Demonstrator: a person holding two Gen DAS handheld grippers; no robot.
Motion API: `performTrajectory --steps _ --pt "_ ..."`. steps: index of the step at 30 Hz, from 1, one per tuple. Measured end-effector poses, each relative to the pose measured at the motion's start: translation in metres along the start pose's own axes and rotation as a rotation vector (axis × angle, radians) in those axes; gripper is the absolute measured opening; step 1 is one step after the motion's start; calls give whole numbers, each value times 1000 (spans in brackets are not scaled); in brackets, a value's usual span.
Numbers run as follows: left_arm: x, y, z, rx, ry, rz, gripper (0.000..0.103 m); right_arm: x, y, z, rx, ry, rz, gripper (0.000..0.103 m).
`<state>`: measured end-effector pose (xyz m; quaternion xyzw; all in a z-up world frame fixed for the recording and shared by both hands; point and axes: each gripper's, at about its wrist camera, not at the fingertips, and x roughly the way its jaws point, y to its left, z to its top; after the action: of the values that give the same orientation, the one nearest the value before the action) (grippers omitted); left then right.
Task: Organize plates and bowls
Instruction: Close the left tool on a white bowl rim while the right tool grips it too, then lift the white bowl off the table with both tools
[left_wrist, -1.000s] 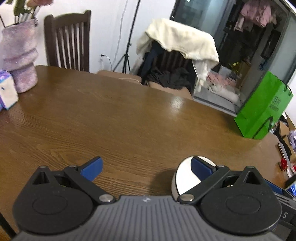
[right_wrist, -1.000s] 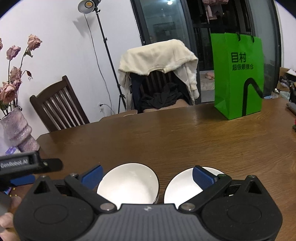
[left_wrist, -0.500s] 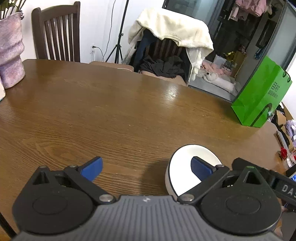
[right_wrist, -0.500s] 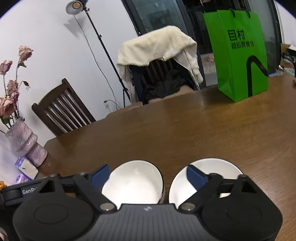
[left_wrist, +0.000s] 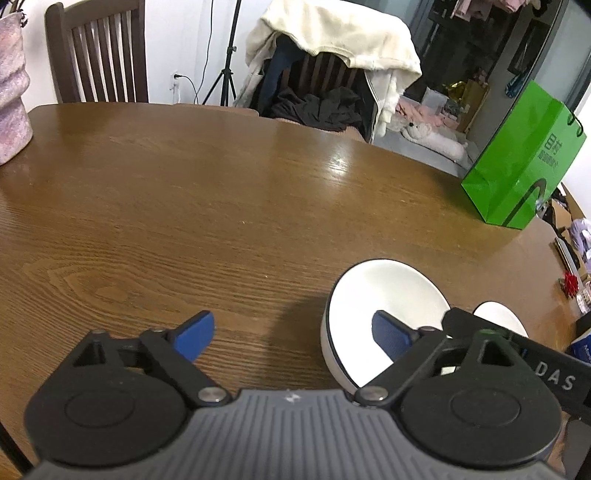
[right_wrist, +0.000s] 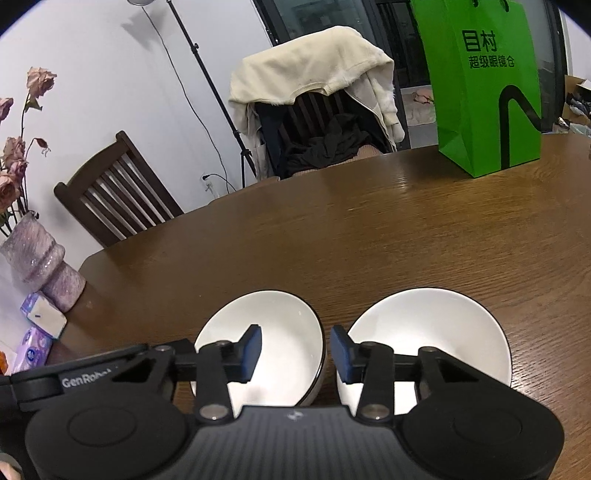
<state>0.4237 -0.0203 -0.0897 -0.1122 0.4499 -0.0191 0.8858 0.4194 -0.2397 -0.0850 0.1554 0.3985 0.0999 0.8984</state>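
Two white bowls with dark rims sit side by side on the brown wooden table (right_wrist: 369, 229). In the right wrist view the left bowl (right_wrist: 280, 325) and the right bowl (right_wrist: 439, 325) lie just under my right gripper (right_wrist: 295, 350). Its jaws have narrowed but stand apart, straddling the left bowl's right rim without clamping it. In the left wrist view my left gripper (left_wrist: 295, 332) is wide open; its right finger (left_wrist: 391, 332) hangs over the left bowl (left_wrist: 384, 291). The other bowl (left_wrist: 498, 314) peeks out behind the right gripper's body.
A green paper bag (right_wrist: 487, 88) stands at the far right of the table. A purple vase (right_wrist: 40, 262) with dried roses and tissue packs (right_wrist: 40, 325) sit at the left edge. Two chairs (right_wrist: 114, 188) stand behind the table, one draped with clothes (right_wrist: 314, 74).
My right gripper's jaws have narrowed from wide open to a small gap over the left bowl's rim. Both grippers have shifted forward, so the bowls show more fully.
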Motion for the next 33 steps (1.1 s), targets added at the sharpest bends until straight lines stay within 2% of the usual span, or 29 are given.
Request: performTrajectory --steps 2,4,7,16,20,26,33 --pt "2 0 -1 0 10 -5 84 3 1 -1 -13 1 5 31" --pt "4 0 -2 -2 16 -10 79 7 4 -2 -26 9 -8 28" --pt "7 -1 -3 0 27 -13 76 10 7 -4 -43 -7 -31 27" --pt "14 -5 -8 18 64 -28 58 14 6 -5 -59 -19 -69 24" --pt "18 -6 -9 17 90 -43 40 20 6 -6 -60 0 -76 22" --pt "16 -5 -11 16 83 -51 28 26 6 -8 -61 24 -82 17" --pt "14 -6 -12 11 77 -39 19 28 8 -14 -70 40 -83 8"
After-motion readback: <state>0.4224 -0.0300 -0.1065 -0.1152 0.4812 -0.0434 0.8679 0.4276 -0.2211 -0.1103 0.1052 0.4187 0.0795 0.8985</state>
